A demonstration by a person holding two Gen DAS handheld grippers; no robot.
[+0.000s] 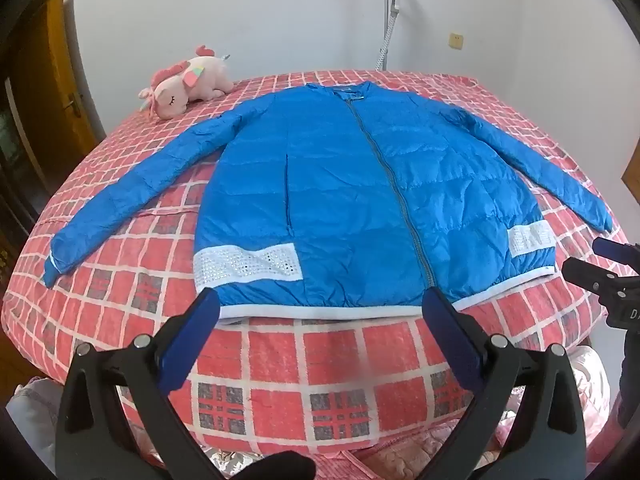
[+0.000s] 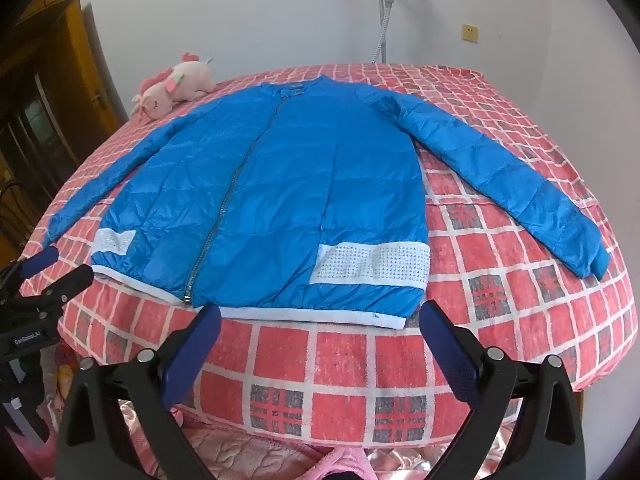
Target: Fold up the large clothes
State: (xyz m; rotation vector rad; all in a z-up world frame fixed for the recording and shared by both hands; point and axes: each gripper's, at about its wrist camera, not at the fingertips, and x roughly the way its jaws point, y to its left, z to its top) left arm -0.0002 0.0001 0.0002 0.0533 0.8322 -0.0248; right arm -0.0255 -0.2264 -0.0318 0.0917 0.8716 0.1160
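Observation:
A blue puffer jacket (image 1: pixel 344 192) lies flat and zipped on the bed, front up, collar far, white hem near, both sleeves spread out to the sides. It also shows in the right wrist view (image 2: pixel 280 208). My left gripper (image 1: pixel 320 308) is open and empty, just short of the hem's left half. My right gripper (image 2: pixel 320 316) is open and empty, just short of the hem's right half. The right gripper also shows at the edge of the left wrist view (image 1: pixel 600 264), and the left gripper shows in the right wrist view (image 2: pixel 56 268).
The bed has a red and white checked cover (image 1: pixel 304 356). A pink plush unicorn (image 1: pixel 184 88) lies at the far left corner. A garment steamer pole (image 1: pixel 388 16) stands behind the bed. A wooden door (image 1: pixel 40 80) is at left. Pink bedding (image 2: pixel 248 456) lies below the near edge.

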